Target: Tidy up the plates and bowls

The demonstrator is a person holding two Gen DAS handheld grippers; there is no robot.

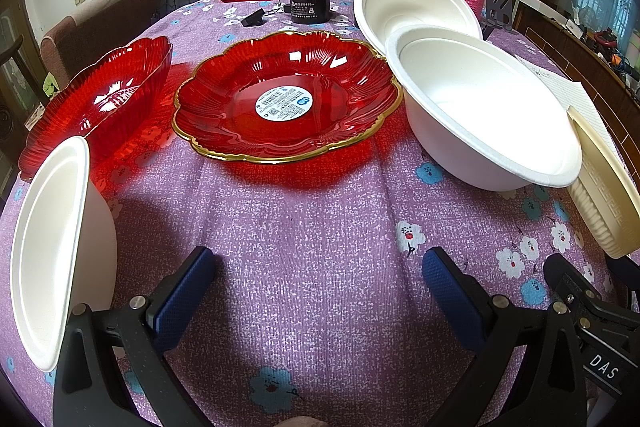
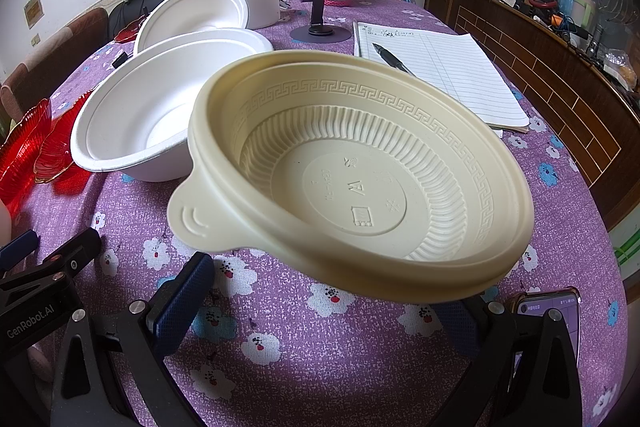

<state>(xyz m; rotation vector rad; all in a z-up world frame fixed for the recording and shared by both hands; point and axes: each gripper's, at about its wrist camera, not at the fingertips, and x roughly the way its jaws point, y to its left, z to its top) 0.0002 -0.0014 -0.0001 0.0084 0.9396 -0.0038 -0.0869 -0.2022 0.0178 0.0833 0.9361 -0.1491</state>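
Left tongs [image 1: 318, 297] wide open, empty, low over surface [image 1: 320, 227]. Right tongs [image 2: 320, 303] seemingly gripping cream bowl [image 2: 360, 179] by near rim, lifted, tilted; closure hidden. Mid-carry; next likely nest beside or into white bowl [image 2: 132, 131], needs levelling first.

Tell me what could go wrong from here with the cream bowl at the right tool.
1. The cream bowl sits tilted over the right tool, whose jaws are wide apart, so it may slide off.
2. A phone lies right beside that tool near the table's edge; a swing could knock it.
3. The white bowl by the open left tool looks tipped and could roll.
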